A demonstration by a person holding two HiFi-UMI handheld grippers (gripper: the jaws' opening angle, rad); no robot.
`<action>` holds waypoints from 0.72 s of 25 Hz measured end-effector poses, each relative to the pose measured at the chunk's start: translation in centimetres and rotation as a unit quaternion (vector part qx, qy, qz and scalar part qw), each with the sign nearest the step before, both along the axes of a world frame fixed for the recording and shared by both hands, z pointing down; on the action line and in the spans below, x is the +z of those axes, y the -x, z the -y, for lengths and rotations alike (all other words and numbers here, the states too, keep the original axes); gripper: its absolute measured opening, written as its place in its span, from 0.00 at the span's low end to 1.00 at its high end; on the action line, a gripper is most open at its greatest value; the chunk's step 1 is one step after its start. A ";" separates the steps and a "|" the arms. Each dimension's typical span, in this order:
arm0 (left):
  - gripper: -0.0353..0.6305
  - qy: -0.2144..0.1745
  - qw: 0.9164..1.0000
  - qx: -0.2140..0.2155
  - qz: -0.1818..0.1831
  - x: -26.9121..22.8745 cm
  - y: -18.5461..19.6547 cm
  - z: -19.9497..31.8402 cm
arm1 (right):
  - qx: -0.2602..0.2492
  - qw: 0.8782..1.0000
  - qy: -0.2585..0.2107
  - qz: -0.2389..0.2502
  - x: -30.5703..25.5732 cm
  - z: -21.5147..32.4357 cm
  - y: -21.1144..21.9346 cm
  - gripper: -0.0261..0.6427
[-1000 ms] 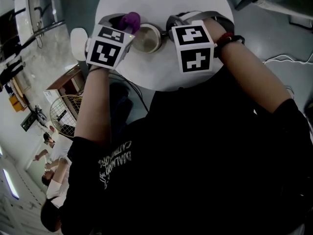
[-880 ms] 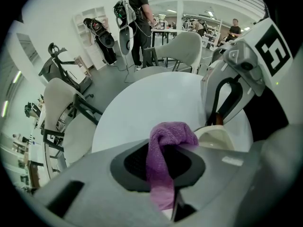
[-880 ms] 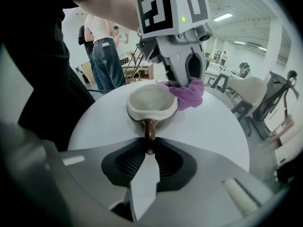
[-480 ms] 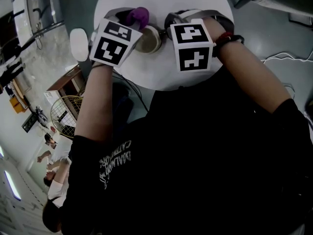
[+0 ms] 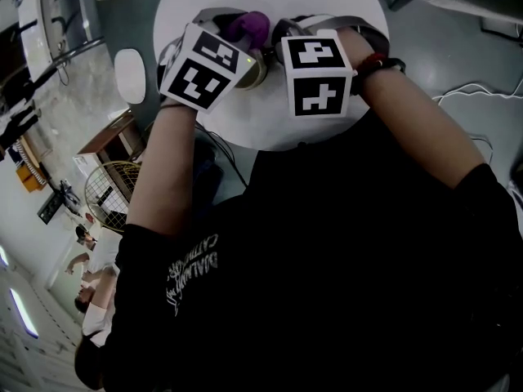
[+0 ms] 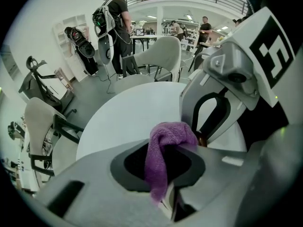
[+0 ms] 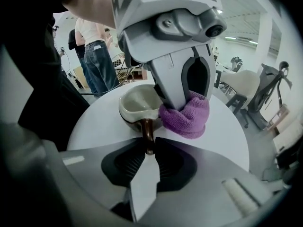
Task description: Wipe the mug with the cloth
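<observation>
A cream mug with a brown handle stands on the round white table. My right gripper is shut on that handle, with the mug just ahead of its jaws. A purple cloth is bunched in my left gripper, which is shut on it and presses it against the mug's far side. In the head view the cloth sits above the mug, which is mostly hidden between the two marker cubes. The left gripper view shows the cloth draped over the jaws and the right gripper's body close behind.
The table's near edge lies just in front of the person's body. White chairs and a dark-framed chair stand around the table. People stand further back in the room. A wire basket sits on the floor at left.
My left gripper has slid right and further onto the table with the cloth, so it now covers most of the mug in the head view. The right gripper has stayed put.
</observation>
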State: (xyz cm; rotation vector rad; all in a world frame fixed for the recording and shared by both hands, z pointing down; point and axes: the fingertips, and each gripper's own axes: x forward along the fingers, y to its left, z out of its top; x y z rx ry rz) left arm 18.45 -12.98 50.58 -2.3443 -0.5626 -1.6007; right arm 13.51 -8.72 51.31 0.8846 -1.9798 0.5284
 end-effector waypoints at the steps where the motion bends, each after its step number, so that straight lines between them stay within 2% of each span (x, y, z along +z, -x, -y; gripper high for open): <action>1: 0.14 0.001 1.000 0.004 0.000 0.0 0.0 -0.2 | 0.002 1.000 0.001 0.001 0.0 0.0 0.0 0.15; 7: 0.14 0.010 0.999 0.030 0.007 0.1 0.0 -0.9 | 0.010 1.000 0.000 0.003 0.0 0.3 0.0 0.15; 18: 0.15 0.030 0.997 0.056 0.047 1.2 -0.2 -1.3 | 0.028 1.000 0.009 0.004 0.0 0.4 -0.2 0.15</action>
